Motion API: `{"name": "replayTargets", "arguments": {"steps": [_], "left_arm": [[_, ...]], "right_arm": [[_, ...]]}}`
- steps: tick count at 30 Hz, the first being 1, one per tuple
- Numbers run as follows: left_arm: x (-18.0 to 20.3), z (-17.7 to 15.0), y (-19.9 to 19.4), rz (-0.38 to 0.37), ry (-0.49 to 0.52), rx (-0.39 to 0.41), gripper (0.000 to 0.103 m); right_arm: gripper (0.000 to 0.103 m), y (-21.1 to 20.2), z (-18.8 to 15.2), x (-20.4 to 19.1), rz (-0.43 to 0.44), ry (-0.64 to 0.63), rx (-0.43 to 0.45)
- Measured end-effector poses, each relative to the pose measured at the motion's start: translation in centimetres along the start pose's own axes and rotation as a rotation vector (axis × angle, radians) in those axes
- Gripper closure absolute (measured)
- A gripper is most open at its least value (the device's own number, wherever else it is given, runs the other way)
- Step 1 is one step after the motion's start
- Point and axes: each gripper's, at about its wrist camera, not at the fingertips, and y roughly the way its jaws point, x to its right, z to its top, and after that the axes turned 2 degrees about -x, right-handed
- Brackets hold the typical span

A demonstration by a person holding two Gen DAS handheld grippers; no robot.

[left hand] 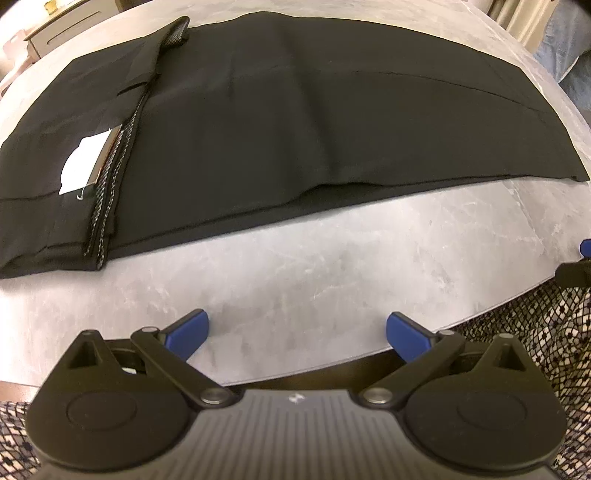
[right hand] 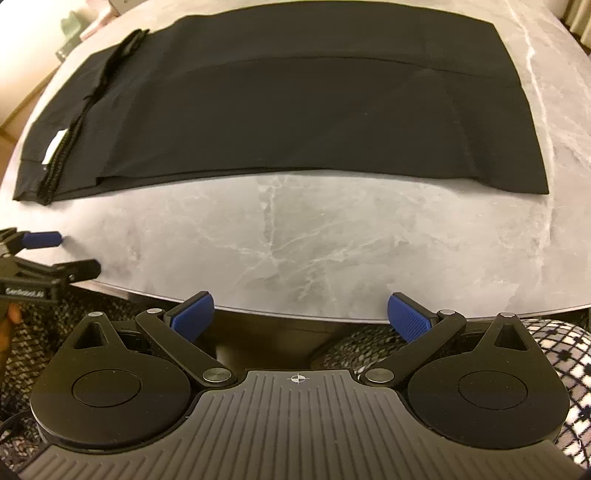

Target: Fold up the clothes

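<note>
A black garment [left hand: 280, 122] lies folded flat across the grey marble table [left hand: 332, 266], its seam and a white label [left hand: 83, 162] showing at the left end. The right wrist view shows the same garment [right hand: 266, 110] spread across the far half of the table [right hand: 295, 236]. My left gripper [left hand: 297, 332] hovers open over the table's near edge, well short of the cloth, with nothing between its blue pads. My right gripper [right hand: 300, 314] is open too, at the table's near rim. The left gripper's blue fingertip [right hand: 42, 239] shows at the left of the right wrist view.
A person's patterned black-and-white clothing [left hand: 546, 325] fills the space below the table's edge, and a hand [right hand: 11, 314] shows at the left. A pale cabinet [left hand: 62, 33] stands beyond the far left of the table. Bare marble lies between the grippers and the garment.
</note>
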Motion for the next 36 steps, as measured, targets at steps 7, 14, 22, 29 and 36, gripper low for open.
{"name": "replayTargets", "arguments": {"steps": [7,14,22,29,36], "left_arm": [[-0.5,0.1,-0.1,-0.019,0.011,-0.001,0.0],[0.8,-0.5,-0.1,-0.029,0.01,0.005,0.0],[1.3,-1.0,-0.4,-0.032,0.002,0.011,0.0],[1.9,-1.5,-0.7,-0.033,0.02,0.008,0.0],[1.9,-0.5,0.0,-0.057,0.015,-0.001,0.0]], "right_arm": [[0.002,-0.3,-0.1,-0.3,-0.008,-0.011,-0.006],[0.002,-0.3,0.4,0.3,-0.029,0.009,0.001],[0.002,0.0,0.7,0.9,-0.044,0.019,-0.001],[0.002,0.1,0.9,1.1,-0.055,0.02,-0.008],[0.002,-0.1,1.1,1.4,-0.053,0.01,-0.011]]}}
